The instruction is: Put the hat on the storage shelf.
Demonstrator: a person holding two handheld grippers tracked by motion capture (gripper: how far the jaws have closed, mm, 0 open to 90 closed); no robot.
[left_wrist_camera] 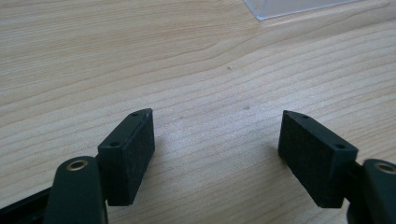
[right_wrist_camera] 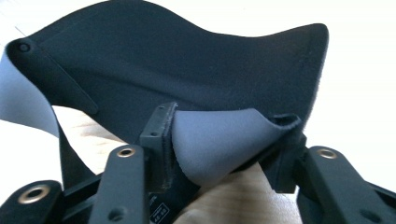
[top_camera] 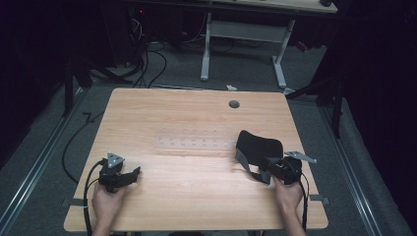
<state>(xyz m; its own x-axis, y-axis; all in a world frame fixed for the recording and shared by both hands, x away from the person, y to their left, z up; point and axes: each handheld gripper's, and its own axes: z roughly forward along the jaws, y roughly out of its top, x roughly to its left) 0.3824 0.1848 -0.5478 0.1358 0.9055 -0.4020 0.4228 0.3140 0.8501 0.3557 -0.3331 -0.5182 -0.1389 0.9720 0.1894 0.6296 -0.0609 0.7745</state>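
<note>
Right gripper [top_camera: 265, 173], low at the tabletop's [top_camera: 196, 196] right front, pinches a fold of a black pad with grey underside [top_camera: 258, 146]; its jaws are partly closed on the bunched edge. Pad curls up off the wood, long axis roughly left-right. Left gripper [top_camera: 129, 175] rests front left, jaws wide apart, holding nothing. Clear plastic strip [top_camera: 195, 143] lies mid-table.

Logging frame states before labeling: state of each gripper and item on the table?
left gripper: open, nothing between its jaws, low over bare table.
right gripper: shut on black pouch, pinching a folded edge with grey lining showing.
black pouch: bent and curled, partly lifted at the held edge.
clear tray: lying flat mid-table, untouched; contents cannot be told.
</note>
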